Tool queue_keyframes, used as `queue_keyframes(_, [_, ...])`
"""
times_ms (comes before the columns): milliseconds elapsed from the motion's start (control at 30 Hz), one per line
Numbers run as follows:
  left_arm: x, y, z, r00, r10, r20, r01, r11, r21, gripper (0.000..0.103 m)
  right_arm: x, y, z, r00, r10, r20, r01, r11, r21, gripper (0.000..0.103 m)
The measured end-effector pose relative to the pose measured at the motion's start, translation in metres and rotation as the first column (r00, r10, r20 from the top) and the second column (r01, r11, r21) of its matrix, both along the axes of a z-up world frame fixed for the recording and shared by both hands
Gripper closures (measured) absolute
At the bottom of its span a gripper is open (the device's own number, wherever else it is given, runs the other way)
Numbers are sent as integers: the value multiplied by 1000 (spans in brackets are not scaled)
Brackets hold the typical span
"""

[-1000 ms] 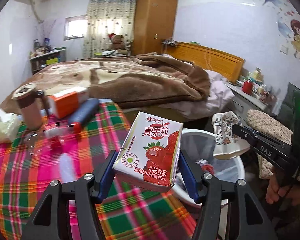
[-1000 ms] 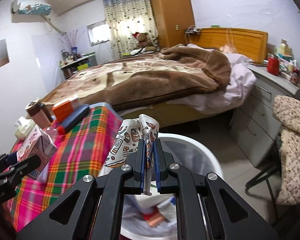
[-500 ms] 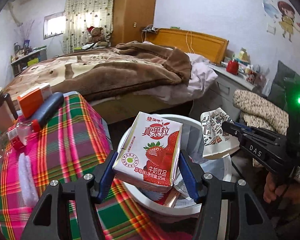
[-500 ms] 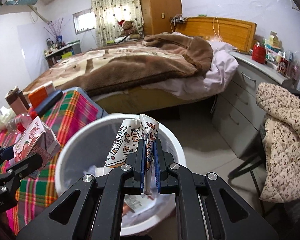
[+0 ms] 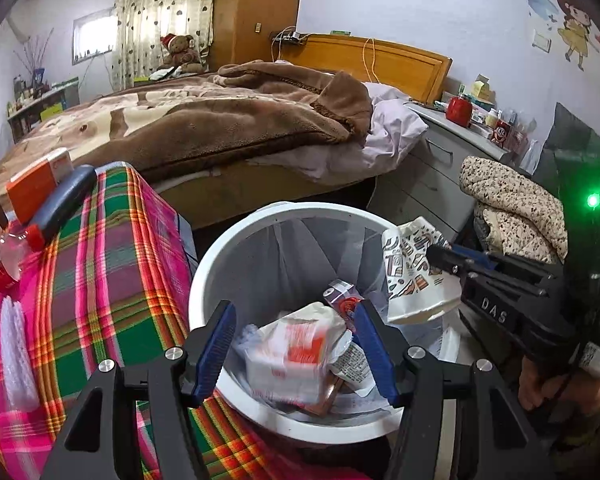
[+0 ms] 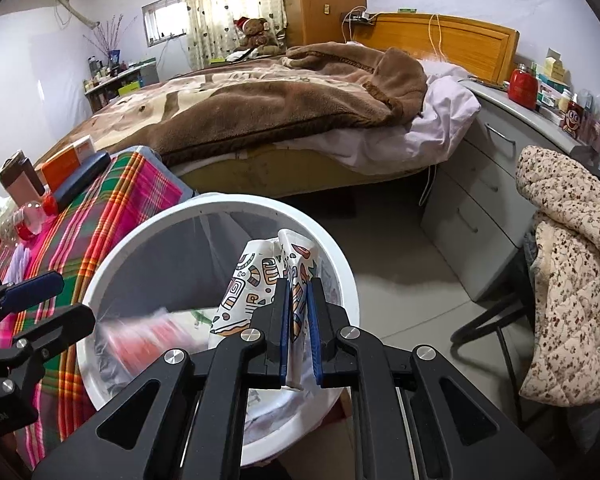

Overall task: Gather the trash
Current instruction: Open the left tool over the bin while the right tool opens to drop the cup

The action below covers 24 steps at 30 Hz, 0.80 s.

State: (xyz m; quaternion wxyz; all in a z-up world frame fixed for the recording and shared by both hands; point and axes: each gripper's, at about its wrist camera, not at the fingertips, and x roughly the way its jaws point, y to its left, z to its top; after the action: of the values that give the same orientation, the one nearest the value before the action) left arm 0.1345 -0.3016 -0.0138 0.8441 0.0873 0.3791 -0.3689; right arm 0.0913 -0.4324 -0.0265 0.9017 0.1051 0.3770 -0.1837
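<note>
- The left tool (image 5: pixel 294 308) hangs over the white bin (image 5: pixel 204 280) with its jaws apart and nothing between the blue pads (image 5: pixel 216 344).
- A milk carton (image 5: pixel 288 356), red and white and blurred, sits below those pads inside the bin, clear of both, on top of other wrappers.
- From the right wrist view the same carton (image 6: pixel 148 332) shows as a red smear in the bin, just past the left tool's tips.
- The right tool (image 6: pixel 298 284) is clenched on a crushed paper cup (image 6: pixel 252 292) with a printed pattern; its pads pinch the flattened wall.
- The cup is above the bin's right side, inside the rim (image 6: pixel 112 252) as that view shows it.
- A hand (image 5: pixel 540 384) grips the right tool's handle at the lower right.
- The bin stands on the floor, touching or just beside the table (image 5: pixel 100 280) with its plaid cloth.
- On the table lie an orange box (image 5: pixel 32 192), a dark case (image 5: pixel 68 204) and a clear bottle (image 5: pixel 0 260).
- A bed (image 5: pixel 220 120) with a brown blanket stands behind.
</note>
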Motion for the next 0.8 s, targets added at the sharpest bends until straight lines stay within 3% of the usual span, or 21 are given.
queue_keyframes(67, [1,1,1,1000,3,6,-3,1000,1,41,-1,-1,0,1000,5,0,-5,1000,6,94])
queue_keyframes(167, [2,5,2,1000,14,4,-14,1000,-9,32,-2,-1,1,1000,9,-1,-9,1000,5,91])
queue_keyframes(233, [2,6,3,1000,17,3,-17,1000,-12,31,-1,0,1,1000,1,-2,-1,1000,-2,81])
queue_keyframes(300, [3,8,4,1000,23,6,-22,1000,-14,31,-1,-1,2,1000,3,4,-3,1000,8,65])
queue_keyframes(800, [7,42,19,995,92,30,-90,994,-54,31,-1,13,11,999,15,38,-15,1000,1,64])
